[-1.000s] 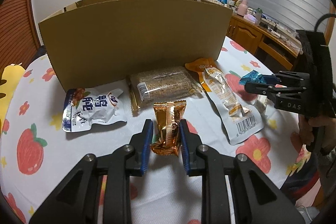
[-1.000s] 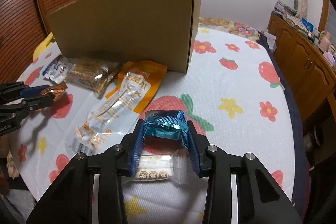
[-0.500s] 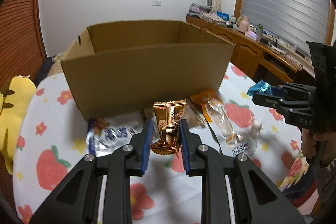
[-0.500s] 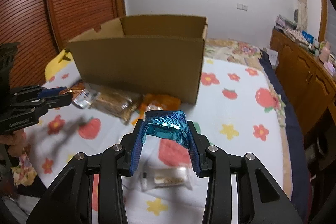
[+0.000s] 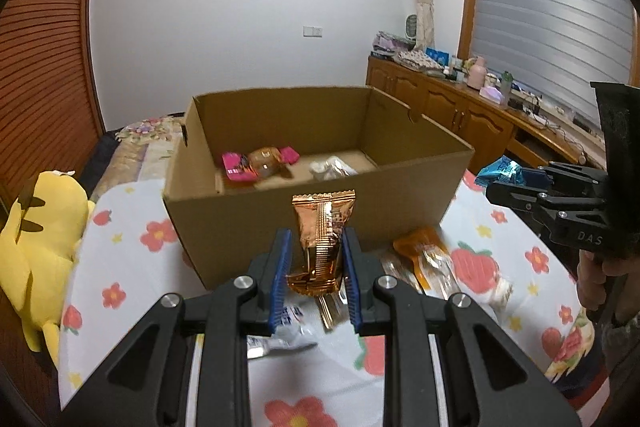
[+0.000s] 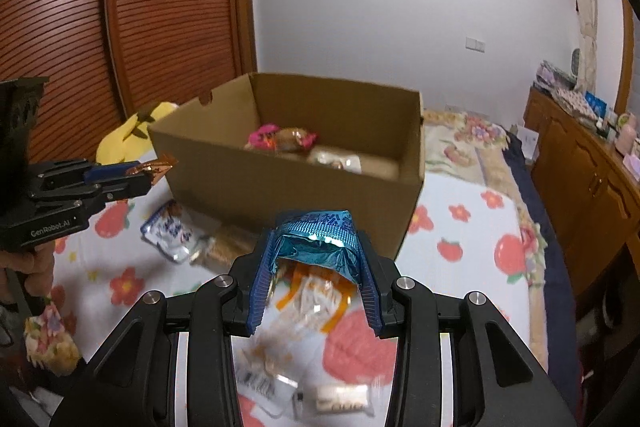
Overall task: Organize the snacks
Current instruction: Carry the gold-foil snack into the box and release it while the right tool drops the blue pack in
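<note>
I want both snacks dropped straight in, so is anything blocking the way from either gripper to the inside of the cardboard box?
Only the box's near wall lies ahead of the copper packet in the left gripper and the blue packet in the right gripper. The top is open; nothing else visible intervenes.

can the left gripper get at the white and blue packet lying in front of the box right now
Probably not yet: the left gripper is shut on the copper snack packet, so its fingers are occupied. The white and blue packet itself lies uncovered.

Right gripper (image 6: 316, 267) jaws clamping blue packet (image 6: 320, 247), open cardboard box (image 6: 304, 187) beyond, snacks inside
</note>
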The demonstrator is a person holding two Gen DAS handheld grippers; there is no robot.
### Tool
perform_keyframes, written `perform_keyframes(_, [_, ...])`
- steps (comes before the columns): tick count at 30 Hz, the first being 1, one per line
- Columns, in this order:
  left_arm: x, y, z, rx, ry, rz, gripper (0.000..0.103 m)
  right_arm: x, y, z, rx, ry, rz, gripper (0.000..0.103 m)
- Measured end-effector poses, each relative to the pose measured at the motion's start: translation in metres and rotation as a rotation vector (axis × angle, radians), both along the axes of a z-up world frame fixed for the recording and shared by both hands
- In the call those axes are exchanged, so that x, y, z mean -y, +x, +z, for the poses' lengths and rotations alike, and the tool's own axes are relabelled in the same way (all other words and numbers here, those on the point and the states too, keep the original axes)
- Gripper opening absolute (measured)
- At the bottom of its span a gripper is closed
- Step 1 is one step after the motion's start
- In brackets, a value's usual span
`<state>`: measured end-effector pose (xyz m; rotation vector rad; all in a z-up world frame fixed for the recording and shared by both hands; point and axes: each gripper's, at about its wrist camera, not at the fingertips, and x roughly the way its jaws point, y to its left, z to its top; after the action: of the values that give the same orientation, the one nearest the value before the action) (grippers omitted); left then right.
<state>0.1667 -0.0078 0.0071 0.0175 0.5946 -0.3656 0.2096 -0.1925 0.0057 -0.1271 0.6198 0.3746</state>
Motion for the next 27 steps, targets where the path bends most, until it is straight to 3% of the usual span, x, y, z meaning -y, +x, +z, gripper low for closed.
perform_keyframes(11, [-0.007, 0.028, 0.027, 0.061, 0.013, 0.041, 0.022, -0.009, 0.038, 0.029, 0.043, 0.032, -0.009, 0.039])
perform_keyframes(27, [-0.007, 0.071, 0.015, 0.002, 0.028, 0.079, 0.022, -0.018, 0.086, 0.023, -0.007, 0.021, -0.043, 0.039])
